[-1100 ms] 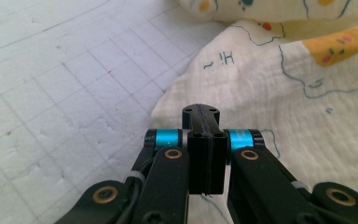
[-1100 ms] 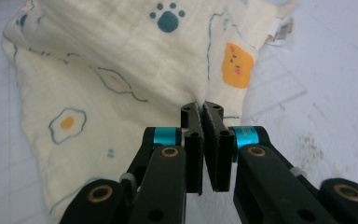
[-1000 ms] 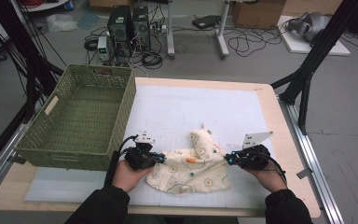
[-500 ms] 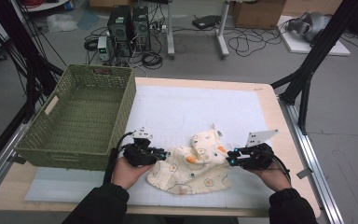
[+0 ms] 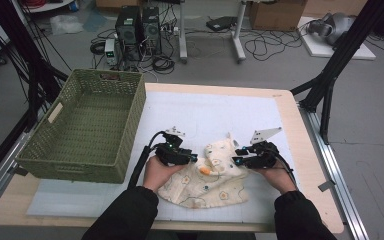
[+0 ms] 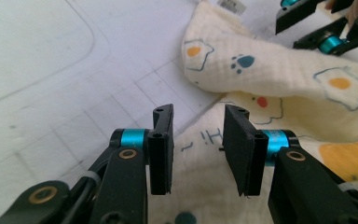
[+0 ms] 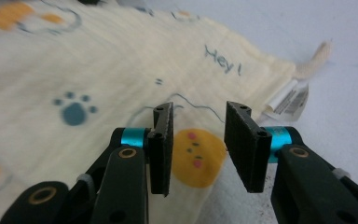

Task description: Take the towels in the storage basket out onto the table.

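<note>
A cream cloth (image 5: 207,180) printed with fried eggs and paw marks lies rumpled on the white mat near the table's front. My left gripper (image 5: 194,159) sits at its left edge and my right gripper (image 5: 235,162) at its right, tips pointing toward each other. In the left gripper view the left gripper (image 6: 198,116) stands open over the cloth (image 6: 279,70). Its jaws have just been opening and grip nothing. In the right gripper view the right gripper (image 7: 199,114) is also open after just opening, above an egg print on the cloth (image 7: 98,70).
A green woven basket (image 5: 80,130) stands on the table's left side, close to my left arm. The white mat (image 5: 205,110) stretches behind the cloth. A sewn label (image 7: 289,100) sticks out at the cloth's corner. Black frame legs (image 5: 330,85) rise beyond the right edge.
Both hands have moved inward toward each other, pushing the cloth's sides toward the middle so it bunches up. Both pairs of jaws went from shut to open.
</note>
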`<state>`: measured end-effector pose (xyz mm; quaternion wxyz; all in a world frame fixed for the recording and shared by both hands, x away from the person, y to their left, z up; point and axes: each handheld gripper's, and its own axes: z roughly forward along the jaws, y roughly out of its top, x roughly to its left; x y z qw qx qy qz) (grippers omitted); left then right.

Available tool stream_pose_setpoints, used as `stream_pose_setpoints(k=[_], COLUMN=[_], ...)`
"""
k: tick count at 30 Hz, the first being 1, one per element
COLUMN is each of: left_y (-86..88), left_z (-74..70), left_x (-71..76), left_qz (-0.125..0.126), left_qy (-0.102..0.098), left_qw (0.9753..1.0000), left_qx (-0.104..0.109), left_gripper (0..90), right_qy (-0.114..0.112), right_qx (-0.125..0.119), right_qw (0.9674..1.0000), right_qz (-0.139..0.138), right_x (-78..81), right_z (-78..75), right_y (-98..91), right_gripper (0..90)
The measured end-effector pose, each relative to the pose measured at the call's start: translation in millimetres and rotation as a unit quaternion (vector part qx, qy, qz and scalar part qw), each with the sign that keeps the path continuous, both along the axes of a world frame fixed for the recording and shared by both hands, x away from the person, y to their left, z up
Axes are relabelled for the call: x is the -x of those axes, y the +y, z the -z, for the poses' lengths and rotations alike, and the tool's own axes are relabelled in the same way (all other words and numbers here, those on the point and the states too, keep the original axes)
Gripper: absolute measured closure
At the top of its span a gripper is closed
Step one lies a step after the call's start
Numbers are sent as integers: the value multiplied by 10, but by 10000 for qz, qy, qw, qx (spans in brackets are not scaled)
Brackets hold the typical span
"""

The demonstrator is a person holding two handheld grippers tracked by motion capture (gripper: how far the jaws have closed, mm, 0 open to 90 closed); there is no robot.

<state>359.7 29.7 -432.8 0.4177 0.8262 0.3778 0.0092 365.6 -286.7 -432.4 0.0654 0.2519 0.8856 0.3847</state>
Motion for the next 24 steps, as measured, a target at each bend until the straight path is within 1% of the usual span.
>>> stream_pose_setpoints(k=[1, 3, 4, 5, 6, 8, 9, 10, 12, 13, 14, 16, 18, 19, 21, 22, 23, 24], left_y=[-20, -49, -44, -39, -33, -28, -28, -20, 24, 52, 92, 171, 269, 318, 412, 458, 500, 541], left_z=[23, 68, 68, 71, 75, 68, 56, 46, 23, 11, -8, -50, -117, -156, -233, -263, -293, -318], left_x=[-6, -8, -10, -17, -19, -7, 13, 23, 47, 59, 65, 85, 101, 109, 130, 140, 157, 176], left_qz=[93, 211, 217, 230, 247, 272, 249, 267, 198, 116, 58, -143, -369, -501, -818, -967, -1125, -1247], left_qy=[37, 83, 57, 97, 128, 114, 92, 42, -26, -66, -118, -232, -396, -511, -720, -829, -957, -1083], left_qw=[9999, 9996, 9996, 9996, 9995, 9994, 9993, 9992, 9995, 9997, 9997, 9995, 9985, 9974, 9940, 9917, 9889, 9861], left_qx=[-32, -169, -194, -161, -166, -207, -249, -279, -255, -206, -218, -163, -65, -22, 100, 166, 178, 170], left_gripper=[670, 745, 785, 833, 862, 873, 876, 879, 880, 881, 881, 881, 881, 881, 881, 881, 881, 881], right_qy=[-15, 17, -19, -38, -67, -22, 5, 18, 27, 22, -6, 8, -43, -59, -153, -169, -167, -230], right_qx=[63, 125, 128, 125, 144, 95, 84, 93, 139, 183, 203, 183, 168, 116, 29, -24, -55, -65], right_qw=[10000, 9999, 9999, 9999, 9999, 9999, 10000, 9999, 9999, 9998, 9998, 9998, 9998, 9999, 9998, 9997, 9996, 9994], right_qz=[6, -6, -3, 27, 46, 46, 49, 41, -13, -31, -47, -29, 21, 51, 134, 172, 218, 247], right_x=[-19, -48, -56, -60, -66, -78, -79, -77, -62, -52, -47, -39, -32, -29, -19, -17, -11, -10], right_z=[29, 71, 79, 81, 82, 89, 87, 83, 73, 64, 56, 45, 23, 7, -36, -54, -73, -86], right_y=[11, 28, 33, 36, 36, 28, 22, 19, 27, 31, 31, 22, 4, -9, -32, -44, -57, -70], right_gripper=[647, 683, 716, 746, 778, 818, 860, 884, 888, 890, 891, 892, 893, 893, 893, 894, 894, 894])
